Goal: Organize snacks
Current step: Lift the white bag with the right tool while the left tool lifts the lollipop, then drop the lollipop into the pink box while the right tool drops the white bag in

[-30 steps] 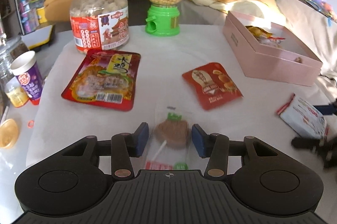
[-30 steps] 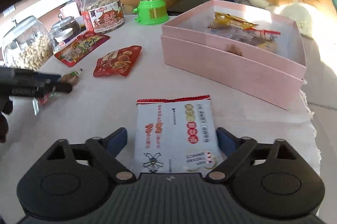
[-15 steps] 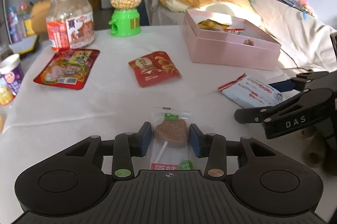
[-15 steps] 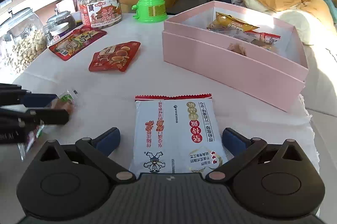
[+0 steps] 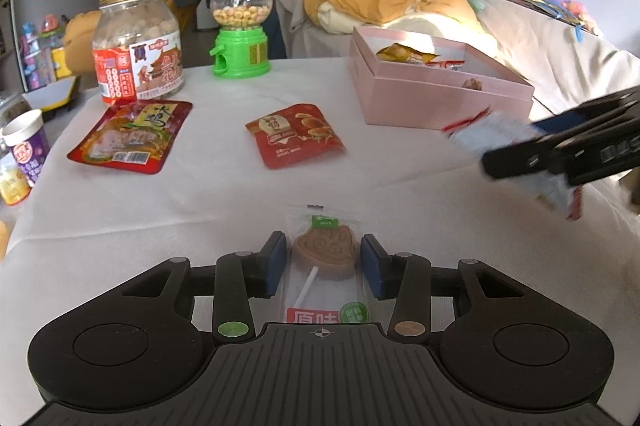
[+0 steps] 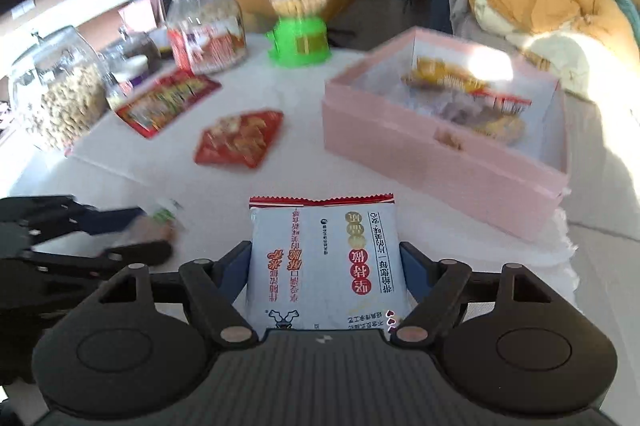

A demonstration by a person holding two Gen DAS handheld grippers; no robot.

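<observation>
Left gripper (image 5: 323,264): jaws clamped on wrapped lollipop (image 5: 323,258), low over tablecloth (image 5: 224,197). Right gripper (image 6: 325,268): jaws pinching white-and-red snack packet (image 6: 323,262), near pink box (image 6: 436,149). Beyond: box holds several wrapped snacks; lidded jar (image 5: 138,45) full of puffed snacks; green gumball dispenser (image 5: 241,25) part-filled with yellow balls.

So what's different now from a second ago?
The right gripper closed its fingers onto the white snack packet and lifted it toward the pink box. The left gripper clamped the lollipop and raised it off the table. The two red packets, peanut jar and green candy dispenser stayed put.
</observation>
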